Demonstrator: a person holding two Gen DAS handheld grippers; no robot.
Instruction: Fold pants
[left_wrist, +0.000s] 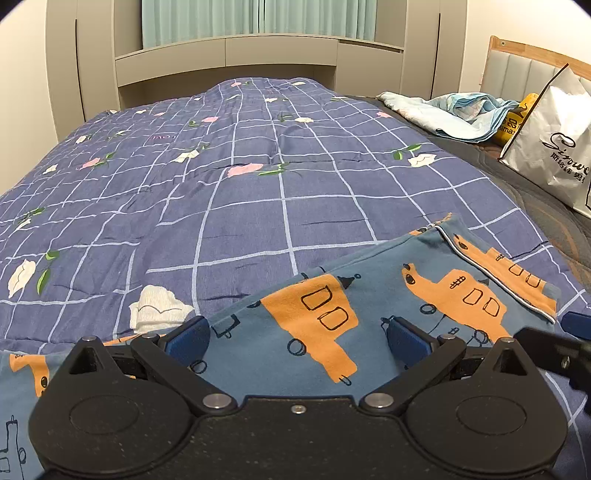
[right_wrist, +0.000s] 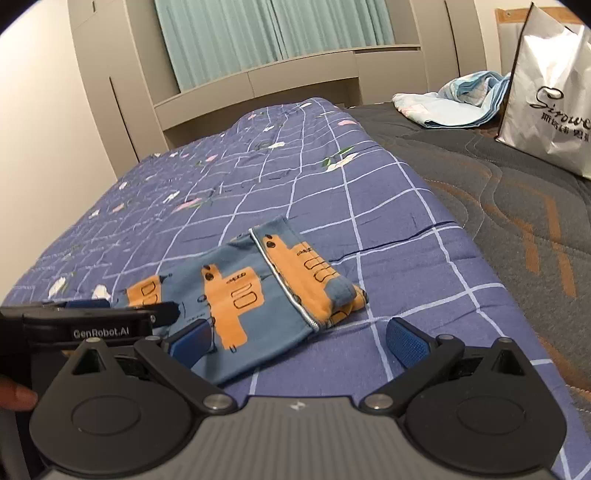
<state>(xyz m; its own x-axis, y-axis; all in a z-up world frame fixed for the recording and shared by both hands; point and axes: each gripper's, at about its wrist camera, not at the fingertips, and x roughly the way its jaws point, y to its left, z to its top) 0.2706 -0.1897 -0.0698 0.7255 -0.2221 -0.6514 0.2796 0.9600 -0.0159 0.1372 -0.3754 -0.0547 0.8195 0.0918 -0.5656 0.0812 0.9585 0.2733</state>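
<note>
The pants (left_wrist: 369, 306) are blue with orange vehicle prints and lie folded on the checked blue quilt (left_wrist: 240, 192). In the right wrist view the pants (right_wrist: 258, 291) form a flat bundle with the waistband end at the right. My left gripper (left_wrist: 295, 341) is open, its blue pads spread just above the pants, holding nothing. My right gripper (right_wrist: 299, 341) is open and empty, its left pad over the near edge of the pants and its right pad over bare quilt. The left gripper's body (right_wrist: 88, 325) shows at the left of the right wrist view.
A white shopping bag (right_wrist: 550, 107) stands at the far right on the dark grey mattress (right_wrist: 517, 206). A crumpled light blue cloth (right_wrist: 454, 99) lies behind it. A beige wardrobe and teal curtains line the far wall.
</note>
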